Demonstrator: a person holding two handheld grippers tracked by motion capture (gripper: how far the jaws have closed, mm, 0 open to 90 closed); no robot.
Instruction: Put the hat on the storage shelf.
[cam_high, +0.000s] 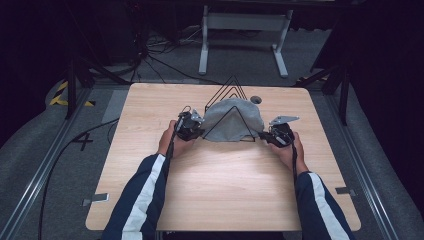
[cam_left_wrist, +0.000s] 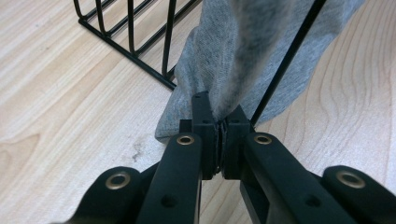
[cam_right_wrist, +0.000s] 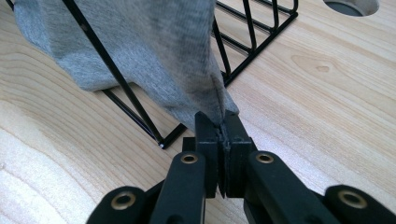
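**Grey cloth pinched at both ends over the wire rack**

The soft grey knitted cloth (cam_high: 231, 120) drapes over the black triangular wire rack (cam_high: 231, 90) on the light wooden counter (cam_high: 220, 190). The left gripper (cam_left_wrist: 218, 122) has its jaws clamped on the cloth's left edge beside the rack; the right gripper (cam_right_wrist: 222, 125) pinches its right edge.

One grey cloth (cam_high: 231, 120) lay draped over one black wire rack (cam_high: 231, 90) (its triangular loops too many to count surely). Two tools, left tool (cam_high: 189, 126) and right tool (cam_high: 278, 135), worked on one bench (cam_high: 220, 190), which had one round hole (cam_high: 256, 99).
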